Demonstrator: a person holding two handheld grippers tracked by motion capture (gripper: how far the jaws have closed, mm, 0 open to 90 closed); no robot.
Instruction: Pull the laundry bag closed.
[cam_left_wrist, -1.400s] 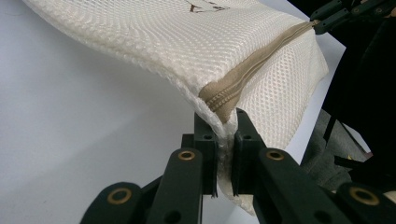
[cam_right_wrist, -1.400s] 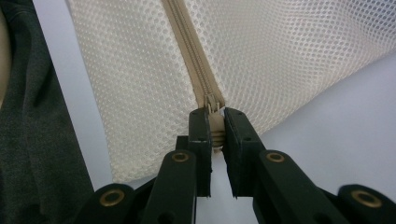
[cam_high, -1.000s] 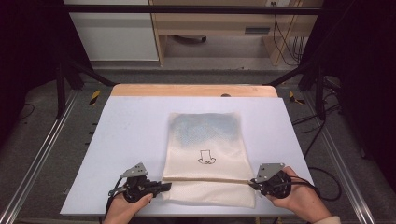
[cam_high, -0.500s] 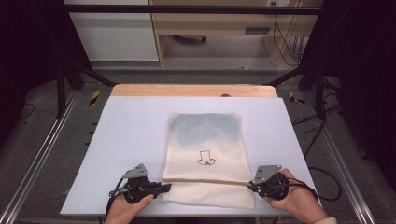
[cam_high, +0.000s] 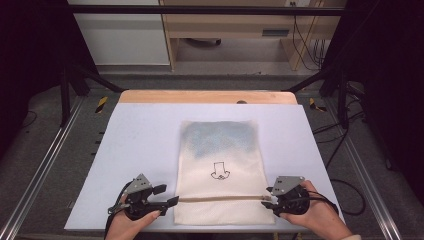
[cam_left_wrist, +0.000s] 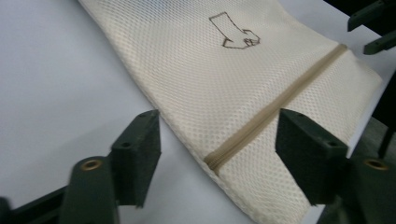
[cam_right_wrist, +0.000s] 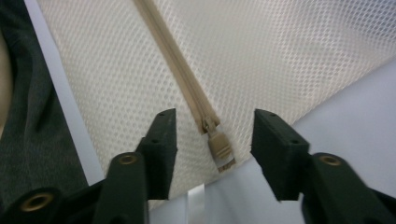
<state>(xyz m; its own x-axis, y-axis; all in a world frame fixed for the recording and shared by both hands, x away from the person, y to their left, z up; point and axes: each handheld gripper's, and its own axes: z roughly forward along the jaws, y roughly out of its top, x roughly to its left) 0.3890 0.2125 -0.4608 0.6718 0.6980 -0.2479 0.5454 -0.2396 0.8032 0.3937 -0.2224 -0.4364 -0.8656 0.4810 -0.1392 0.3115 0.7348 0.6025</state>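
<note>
A cream mesh bag (cam_high: 220, 160) lies flat on the white table (cam_high: 145, 135), with a drawn arrow (cam_high: 219, 171) and something bluish inside its far end. A tan zipper (cam_high: 220, 199) runs across its near end. My left gripper (cam_high: 169, 194) is at the zipper's left end. Its jaws have just been opening and stand apart around the zipper end (cam_left_wrist: 212, 161) without touching it. My right gripper (cam_high: 268, 197) is at the right end. Its jaws have also just been opening, and the zipper pull (cam_right_wrist: 221, 151) lies loose between them.
A wooden strip (cam_high: 205, 96) borders the table's far edge. Metal rails (cam_high: 45, 165) run along both sides. The table's near edge sits just below both hands. In the left gripper view, the right gripper's jaws (cam_left_wrist: 373, 28) show at the top right.
Both grippers' jaws, which were shut at the zipper's ends, now stand apart. The hands have barely shifted and the bag lies as before.
</note>
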